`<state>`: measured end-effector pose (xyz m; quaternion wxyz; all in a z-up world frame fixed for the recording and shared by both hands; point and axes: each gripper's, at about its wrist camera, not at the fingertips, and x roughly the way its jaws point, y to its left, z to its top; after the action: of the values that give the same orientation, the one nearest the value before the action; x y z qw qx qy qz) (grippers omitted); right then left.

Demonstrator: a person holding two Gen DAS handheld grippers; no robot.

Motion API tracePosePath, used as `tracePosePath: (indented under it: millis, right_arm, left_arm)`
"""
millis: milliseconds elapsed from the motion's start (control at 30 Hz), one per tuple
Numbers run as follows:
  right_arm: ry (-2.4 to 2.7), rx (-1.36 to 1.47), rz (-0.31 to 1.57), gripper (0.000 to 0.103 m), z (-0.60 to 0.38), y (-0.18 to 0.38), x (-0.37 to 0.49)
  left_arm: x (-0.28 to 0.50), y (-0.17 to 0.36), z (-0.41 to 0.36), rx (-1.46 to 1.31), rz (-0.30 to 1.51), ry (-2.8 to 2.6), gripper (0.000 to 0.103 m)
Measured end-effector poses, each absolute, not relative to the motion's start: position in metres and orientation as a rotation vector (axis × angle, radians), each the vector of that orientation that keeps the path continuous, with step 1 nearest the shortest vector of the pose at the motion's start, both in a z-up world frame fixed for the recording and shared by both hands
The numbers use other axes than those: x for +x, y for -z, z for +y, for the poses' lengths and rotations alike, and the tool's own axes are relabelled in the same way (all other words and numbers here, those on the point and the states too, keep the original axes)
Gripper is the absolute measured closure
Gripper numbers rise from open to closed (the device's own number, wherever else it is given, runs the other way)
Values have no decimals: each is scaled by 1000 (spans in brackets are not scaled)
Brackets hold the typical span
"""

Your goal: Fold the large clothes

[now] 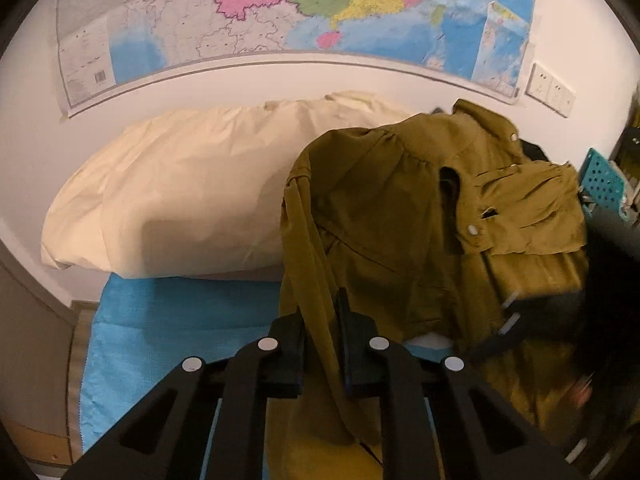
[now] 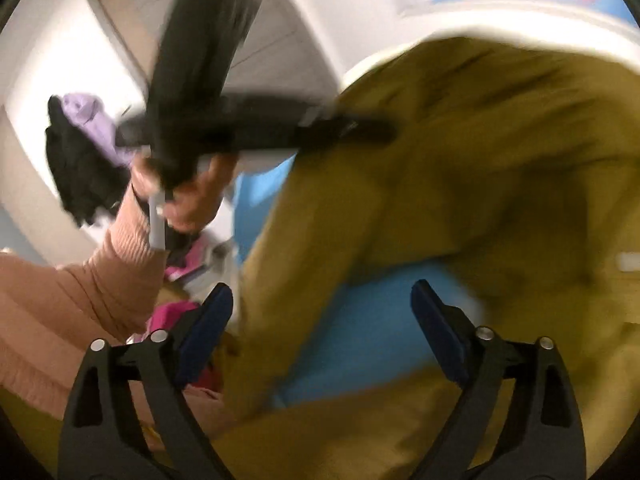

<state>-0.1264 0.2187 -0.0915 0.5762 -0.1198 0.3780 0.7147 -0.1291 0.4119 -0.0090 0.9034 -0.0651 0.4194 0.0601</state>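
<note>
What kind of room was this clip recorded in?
Most likely a bedroom: a cream pillow lies on a blue bed sheet against the wall, a large wall map hangs above, and more clothes are piled nearby.

L tool clamped on olive garment

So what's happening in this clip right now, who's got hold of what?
A person with a handheld gripper in each hand is working on an olive-green shirt on a bed with a blue sheet and a cream pillow. The left gripper is shut on a strip of the shirt's fabric. The right gripper is wide open above shirt and sheet, gripping nothing. The shirt is bunched, not yet folded.
</note>
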Motion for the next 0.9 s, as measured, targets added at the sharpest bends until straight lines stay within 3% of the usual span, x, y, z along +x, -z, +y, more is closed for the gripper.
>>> tracePosePath:
  millis: [67,133,167,200,300,433,533,700,900]
  right_arm:
    - [-1693,-329,931,15,239,110,-145]
    - [-1706,-369,956,52,253,120,-156]
    - [-1736,-371,988,92,256,122,-160]
    - [-1742,-352,985,98,255,117,-158]
    - [-1749,-290,902,99,229,79,-147]
    - [-1718,-207,741,99,167,-5,-110]
    - [-1601,-211,645,99,109,-50,-80]
    - [-1235,-227,647,99,11,-74,-14]
    - [-940,-146,796,99,-75,-30,40]
  left_arm:
    - [-130,6,410,-133,868,-125,92]
    - [-130,1,408,-134,867,-113,92]
    - [-130,-1,407,-142,868,-106,92]
    - [-130,-5,406,-160,867,-88,92]
    - [-129,-30,401,-169,816,-47,87]
    - [-129,-78,386,-181,685,88,72]
    - [-130,-108,371,-196,561,154,18]
    - [-116,-119,346,-169,447,193,15]
    - [-42,-55,318,-120,653,120,16]
